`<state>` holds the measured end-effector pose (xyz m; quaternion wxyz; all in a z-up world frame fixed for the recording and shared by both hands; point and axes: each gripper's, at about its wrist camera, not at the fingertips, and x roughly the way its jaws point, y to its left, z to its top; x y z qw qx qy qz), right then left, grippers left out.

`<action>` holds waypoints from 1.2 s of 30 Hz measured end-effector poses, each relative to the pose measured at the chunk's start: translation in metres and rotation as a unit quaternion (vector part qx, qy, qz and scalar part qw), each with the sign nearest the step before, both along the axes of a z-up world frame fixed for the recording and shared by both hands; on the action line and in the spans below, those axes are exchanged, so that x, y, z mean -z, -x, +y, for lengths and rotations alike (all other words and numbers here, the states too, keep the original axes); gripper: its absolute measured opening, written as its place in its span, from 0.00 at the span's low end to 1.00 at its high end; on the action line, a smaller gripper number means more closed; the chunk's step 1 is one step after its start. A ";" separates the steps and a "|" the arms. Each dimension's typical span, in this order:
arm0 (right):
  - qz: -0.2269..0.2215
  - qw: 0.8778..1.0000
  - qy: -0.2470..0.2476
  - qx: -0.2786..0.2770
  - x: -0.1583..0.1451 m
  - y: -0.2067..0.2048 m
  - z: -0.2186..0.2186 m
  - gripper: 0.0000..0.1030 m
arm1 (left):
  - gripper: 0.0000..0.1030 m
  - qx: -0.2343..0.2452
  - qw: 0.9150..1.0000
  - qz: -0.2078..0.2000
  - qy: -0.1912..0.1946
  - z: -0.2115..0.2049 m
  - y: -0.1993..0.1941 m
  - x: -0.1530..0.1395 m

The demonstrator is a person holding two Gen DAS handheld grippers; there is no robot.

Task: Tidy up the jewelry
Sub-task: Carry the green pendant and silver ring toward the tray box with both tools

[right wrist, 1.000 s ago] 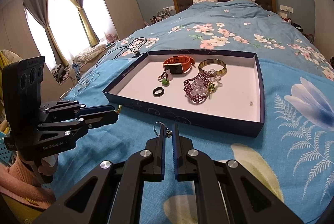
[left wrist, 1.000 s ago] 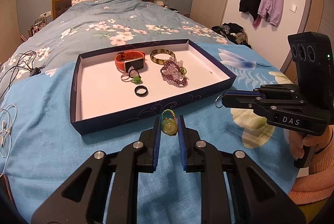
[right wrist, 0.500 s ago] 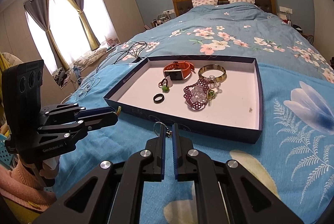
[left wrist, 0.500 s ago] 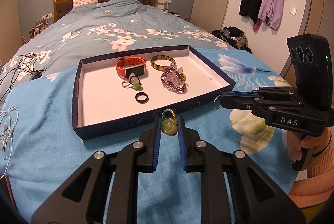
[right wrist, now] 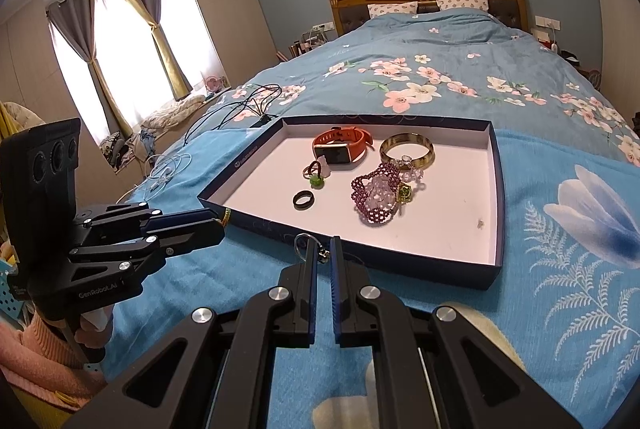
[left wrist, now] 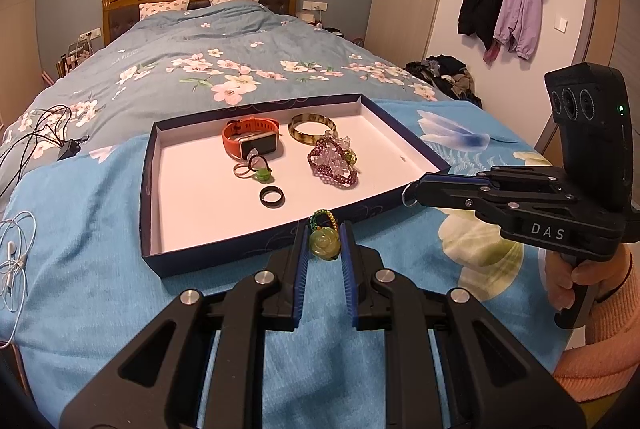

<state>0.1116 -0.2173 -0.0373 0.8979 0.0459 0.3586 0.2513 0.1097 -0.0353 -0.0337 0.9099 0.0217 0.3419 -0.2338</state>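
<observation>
A shallow navy box tray (left wrist: 208, 249) (right wrist: 496, 189) lies on the bed. In it are an orange watch (left wrist: 252, 139) (right wrist: 342, 147), a brown bangle (left wrist: 312, 127) (right wrist: 406, 151), a purple bead piece (left wrist: 332, 167) (right wrist: 376, 195), a small green charm (left wrist: 262, 173) (right wrist: 316, 181) and a black ring (left wrist: 272, 196) (right wrist: 303, 199). My left gripper (left wrist: 324, 245) is shut on a green jade rose pendant (left wrist: 324, 245) just before the tray's near wall. My right gripper (right wrist: 323, 255) is shut on a small metal key ring (right wrist: 302, 243), also before the near wall.
Black cables (left wrist: 44, 133) and a white earphone cord (left wrist: 14, 257) lie on the bed left of the tray. Coats (left wrist: 504, 5) hang on the right wall. Windows with curtains (right wrist: 120, 57) are at the left.
Both grippers have drawn back and risen slightly from the tray, each still holding its item. The tray's contents have not moved.
</observation>
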 end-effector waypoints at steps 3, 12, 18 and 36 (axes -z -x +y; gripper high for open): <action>0.000 1.000 0.000 0.001 -0.001 -0.001 -0.001 0.05 | 0.16 0.000 1.000 -0.002 0.001 0.000 0.000 -0.001; -0.003 1.000 0.000 0.001 -0.004 -0.005 0.000 0.05 | 0.16 -0.001 1.000 -0.006 0.001 0.000 -0.003 -0.004; -0.004 1.000 0.000 0.002 -0.005 -0.006 -0.001 0.05 | 0.16 0.001 1.000 -0.007 0.000 0.000 -0.004 -0.005; -0.008 1.000 0.003 0.004 -0.007 -0.014 -0.002 0.05 | 0.16 -0.003 1.000 -0.013 0.001 -0.002 -0.007 -0.010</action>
